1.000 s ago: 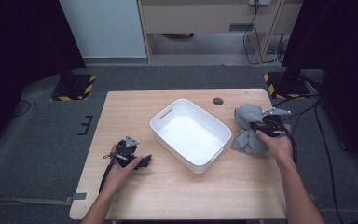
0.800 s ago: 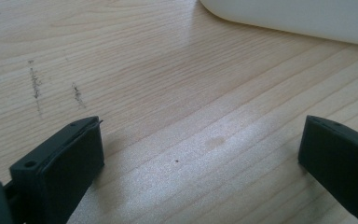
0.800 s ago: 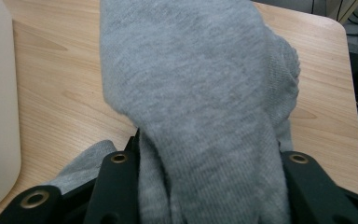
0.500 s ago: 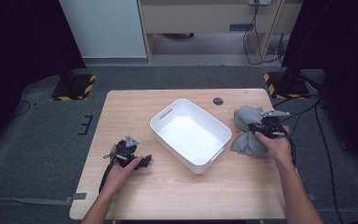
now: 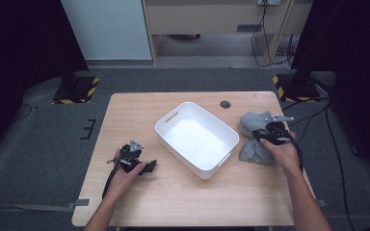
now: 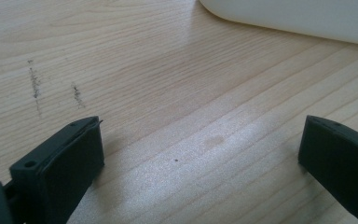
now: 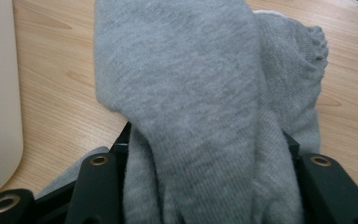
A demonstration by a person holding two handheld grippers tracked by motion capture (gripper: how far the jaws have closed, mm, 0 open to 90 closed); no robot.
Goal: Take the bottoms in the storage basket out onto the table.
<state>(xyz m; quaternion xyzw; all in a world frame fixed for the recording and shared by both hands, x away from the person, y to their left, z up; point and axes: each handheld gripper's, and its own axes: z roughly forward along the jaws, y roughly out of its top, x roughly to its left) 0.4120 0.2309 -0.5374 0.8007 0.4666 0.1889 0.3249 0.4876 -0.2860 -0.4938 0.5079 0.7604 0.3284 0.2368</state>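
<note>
Not much is done yet: the grey cloth (image 5: 255, 137) is still bunched on the bench (image 5: 183, 202) right of the empty white bin (image 5: 197, 139), sitting between the right tongs (image 5: 270, 135), just opened wider, while the left tongs (image 5: 147, 166) are rested open.

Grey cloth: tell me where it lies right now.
In the high view the grey cloth lies bunched on the right side of the wooden table, just right of the white bin, with the right tool on it.
</note>
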